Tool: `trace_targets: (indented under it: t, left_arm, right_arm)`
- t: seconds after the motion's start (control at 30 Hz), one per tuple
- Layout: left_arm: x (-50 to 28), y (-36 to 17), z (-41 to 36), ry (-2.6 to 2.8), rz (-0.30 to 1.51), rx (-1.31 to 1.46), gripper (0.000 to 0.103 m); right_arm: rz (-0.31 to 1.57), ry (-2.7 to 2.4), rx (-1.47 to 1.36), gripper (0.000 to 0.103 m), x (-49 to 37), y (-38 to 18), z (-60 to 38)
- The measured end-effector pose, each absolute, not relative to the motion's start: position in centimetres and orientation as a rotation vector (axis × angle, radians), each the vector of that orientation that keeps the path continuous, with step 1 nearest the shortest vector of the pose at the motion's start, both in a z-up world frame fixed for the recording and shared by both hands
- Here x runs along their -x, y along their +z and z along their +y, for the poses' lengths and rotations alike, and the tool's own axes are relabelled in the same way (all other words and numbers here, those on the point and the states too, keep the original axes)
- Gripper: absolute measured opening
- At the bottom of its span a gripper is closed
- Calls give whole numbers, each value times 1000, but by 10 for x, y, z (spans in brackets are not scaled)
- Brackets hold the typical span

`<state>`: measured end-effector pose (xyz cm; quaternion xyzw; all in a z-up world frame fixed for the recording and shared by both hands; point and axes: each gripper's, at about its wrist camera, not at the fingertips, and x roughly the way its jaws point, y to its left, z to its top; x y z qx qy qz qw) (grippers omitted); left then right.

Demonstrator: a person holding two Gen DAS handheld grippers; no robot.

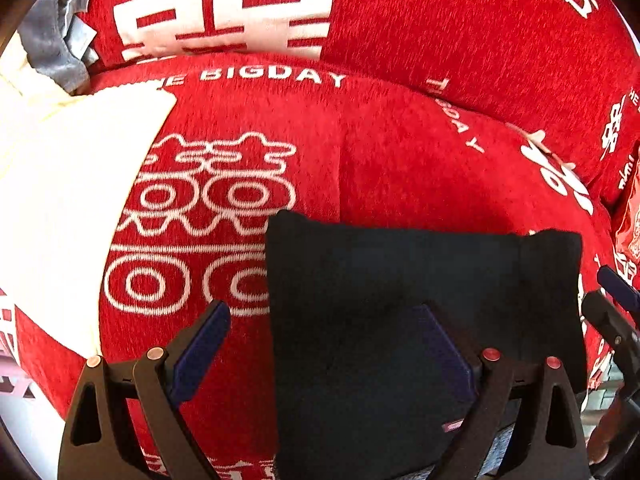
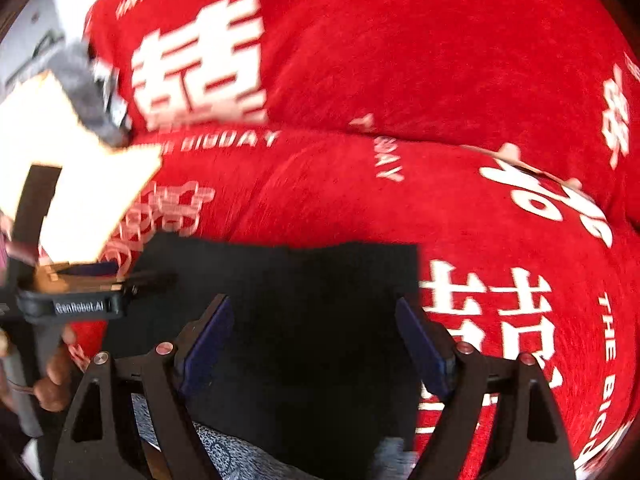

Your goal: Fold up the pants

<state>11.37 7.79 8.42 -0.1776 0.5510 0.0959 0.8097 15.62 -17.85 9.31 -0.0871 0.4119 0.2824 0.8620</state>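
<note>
The black pants [image 1: 400,280] lie folded into a flat rectangle on the red sofa cover [image 1: 380,160]. My left gripper [image 1: 322,308] hangs open over their left edge. One finger is over the red cover and the other over the black cloth, and neither pad presses anything. In the right wrist view the pants [image 2: 312,280] fill the lower middle. My right gripper [image 2: 313,302] stands open above their right half, holding nothing. The right gripper's fingers [image 1: 616,284] show at the pants' right edge in the left wrist view. The left gripper's labelled housing [image 2: 80,306] sits at the pants' left side.
A white cushion [image 1: 60,200] and a grey cloth [image 1: 56,40] lie at the left of the sofa. A red packet [image 1: 628,232] sits at the far right. The red backrest [image 1: 440,20] rises behind. A hand [image 2: 52,380] and blue-grey patterned fabric [image 2: 240,456] show at the near edge.
</note>
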Motion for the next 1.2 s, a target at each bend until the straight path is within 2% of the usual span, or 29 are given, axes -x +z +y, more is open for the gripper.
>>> trace_targets:
  t: [0.13,0.27,0.33,0.6,0.77,0.8,1.2]
  left_arm:
    - [-128,80,76,222,1195,397,96]
    - [-141,60,67,226,1270,361,96]
    - [-141,56,62,223,1270,343,96]
    - [-132,83,52,233,1167,302,96]
    - [-141,65,49,268,1229,255,97]
    - [-140,64,47,273,1227,250,100]
    - [-101,64,37,246,1224,300,100]
  right_arm:
    - [876,606,244,86,-165,88,-158]
    - [977,622,313,87,-179,50,-131]
    - [968,577,342,88,-177,39,-129]
    - [926,584,312,90,-167,63,-135]
    - [1009,565,310,90,-182,46,-132]
    - [1007,562,324,90,-180,42,-132]
    - [977,546,390,92,-128,42,-154]
